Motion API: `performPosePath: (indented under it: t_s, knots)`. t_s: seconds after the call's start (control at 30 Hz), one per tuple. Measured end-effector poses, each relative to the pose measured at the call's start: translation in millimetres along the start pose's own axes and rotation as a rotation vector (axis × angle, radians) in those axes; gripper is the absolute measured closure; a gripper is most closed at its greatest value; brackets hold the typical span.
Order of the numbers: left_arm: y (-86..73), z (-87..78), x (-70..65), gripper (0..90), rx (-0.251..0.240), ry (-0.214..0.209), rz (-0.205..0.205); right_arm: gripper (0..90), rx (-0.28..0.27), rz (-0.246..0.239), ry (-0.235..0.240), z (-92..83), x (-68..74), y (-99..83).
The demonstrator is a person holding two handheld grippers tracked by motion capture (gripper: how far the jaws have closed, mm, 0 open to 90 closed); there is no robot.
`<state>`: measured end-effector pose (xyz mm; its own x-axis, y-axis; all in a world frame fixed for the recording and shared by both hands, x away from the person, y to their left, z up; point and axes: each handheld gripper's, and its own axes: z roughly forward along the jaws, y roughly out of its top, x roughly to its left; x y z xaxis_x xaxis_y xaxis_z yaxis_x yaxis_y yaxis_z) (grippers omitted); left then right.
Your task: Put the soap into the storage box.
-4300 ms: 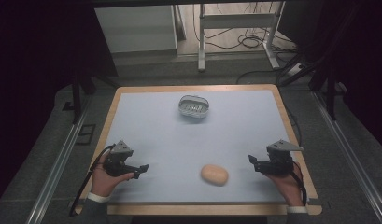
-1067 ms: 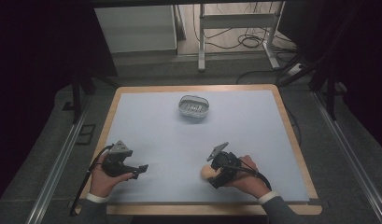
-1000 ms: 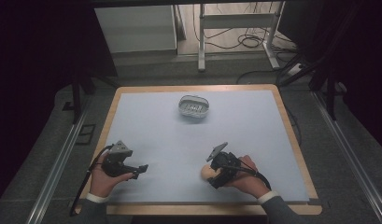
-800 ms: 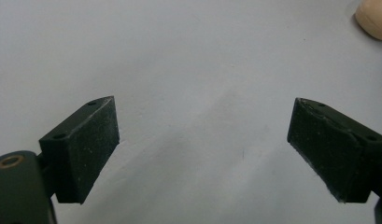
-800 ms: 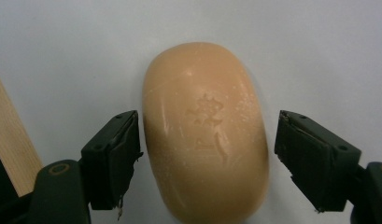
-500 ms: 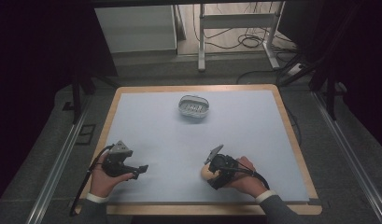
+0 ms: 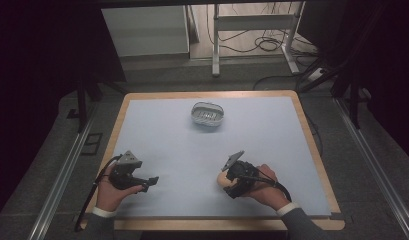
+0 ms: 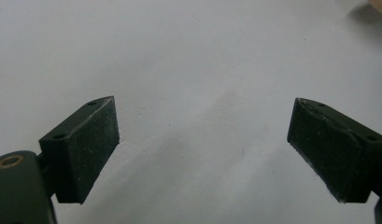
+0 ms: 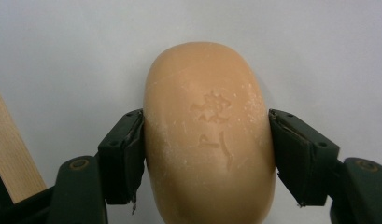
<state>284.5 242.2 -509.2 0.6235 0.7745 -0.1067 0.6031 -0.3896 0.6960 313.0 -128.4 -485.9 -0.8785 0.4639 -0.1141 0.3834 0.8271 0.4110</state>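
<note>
Right gripper view, right tongs [image 9: 207, 154] clasping soap [image 9: 208, 135], embossed mark unreadable

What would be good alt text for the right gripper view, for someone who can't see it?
An oval tan bar of soap with a stamped mark on top is clamped between the right gripper's two black jaws, one pressing each side. It sits over a pale blue-grey table surface, with a strip of wooden edge at lower left.

The soap bar [image 9: 209, 135] bears an embossed mark, unreadable.
</note>
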Motion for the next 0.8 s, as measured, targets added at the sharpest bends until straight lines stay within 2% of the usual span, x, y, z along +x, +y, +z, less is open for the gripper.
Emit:
performPosePath:
  t_s: [0.4, 0.8]
  knots:
    - [0.3, -0.4, -0.5, 9.4, -0.006, -0.007, -0.003, 31.3, -0.036, 0.007, -0.026, -11.7, -11.0, 5.7]
    - [0.6, -0.8, -0.3, 9.4, -0.002, -0.006, 0.002, 31.4, -0.071, 0.015, -0.059, -20.8, -26.4, 19.8]
